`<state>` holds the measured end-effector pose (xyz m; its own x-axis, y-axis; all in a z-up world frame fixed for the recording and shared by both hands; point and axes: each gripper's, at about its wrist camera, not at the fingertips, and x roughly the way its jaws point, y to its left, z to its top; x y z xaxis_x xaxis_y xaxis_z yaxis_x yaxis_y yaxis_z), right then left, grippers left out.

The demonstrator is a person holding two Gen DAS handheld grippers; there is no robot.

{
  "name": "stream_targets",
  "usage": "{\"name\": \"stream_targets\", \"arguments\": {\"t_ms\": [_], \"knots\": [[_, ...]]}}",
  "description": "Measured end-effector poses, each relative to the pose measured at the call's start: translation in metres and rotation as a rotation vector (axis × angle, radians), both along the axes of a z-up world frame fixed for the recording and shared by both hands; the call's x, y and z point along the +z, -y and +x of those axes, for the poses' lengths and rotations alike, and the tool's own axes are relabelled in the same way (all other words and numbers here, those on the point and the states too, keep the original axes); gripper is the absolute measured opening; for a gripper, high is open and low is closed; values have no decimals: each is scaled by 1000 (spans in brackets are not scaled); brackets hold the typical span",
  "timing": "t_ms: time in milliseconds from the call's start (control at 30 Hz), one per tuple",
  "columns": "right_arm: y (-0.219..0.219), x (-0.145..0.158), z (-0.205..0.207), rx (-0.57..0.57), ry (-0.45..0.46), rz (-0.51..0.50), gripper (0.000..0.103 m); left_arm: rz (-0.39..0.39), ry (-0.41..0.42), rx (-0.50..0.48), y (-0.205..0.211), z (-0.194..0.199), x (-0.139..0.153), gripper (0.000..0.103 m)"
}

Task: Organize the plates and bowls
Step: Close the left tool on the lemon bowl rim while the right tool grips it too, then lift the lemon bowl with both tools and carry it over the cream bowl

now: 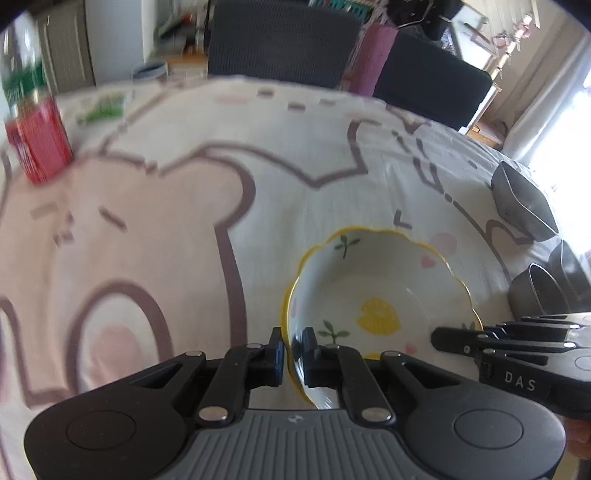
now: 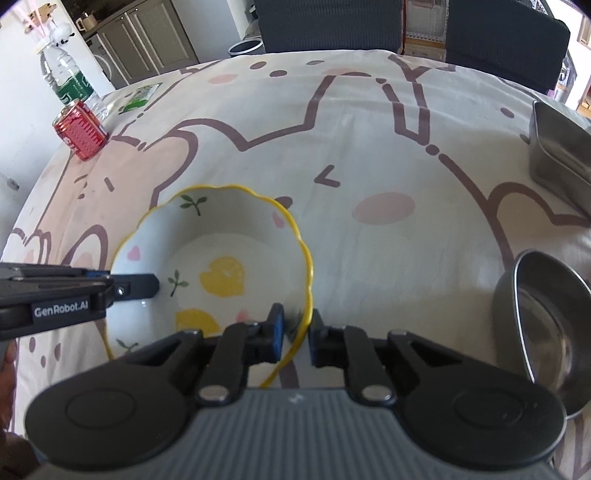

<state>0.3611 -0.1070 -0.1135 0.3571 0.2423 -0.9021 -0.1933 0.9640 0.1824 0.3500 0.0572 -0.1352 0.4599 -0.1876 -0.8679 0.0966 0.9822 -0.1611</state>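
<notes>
The room past my table's far edge

From my right-hand view I see two dark chairs (image 2: 328, 22) along the top of the frame, grey cabinet doors (image 2: 147, 40) at upper left beside a white wall (image 2: 22, 122), and a round grey bin (image 2: 245, 47) on the floor between them. My left-hand view shows a purple cloth (image 1: 376, 59) between the chairs at top centre, and strong daylight from a window (image 1: 565, 147) at the right edge.
</notes>
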Motion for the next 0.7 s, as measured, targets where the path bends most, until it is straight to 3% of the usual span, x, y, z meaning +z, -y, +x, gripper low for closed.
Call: {"name": "stream_targets", "arguments": {"t_ms": [300, 533, 700], "knots": [[14, 48, -25, -21, 122, 68, 15, -109, 153, 45, -8, -28, 58, 10], [43, 91, -63, -62, 216, 135, 12, -165, 236, -3, 10, -66, 93, 10], [71, 115, -95, -102, 258, 158, 11, -214, 251, -49, 32, -93, 103, 10]]}}
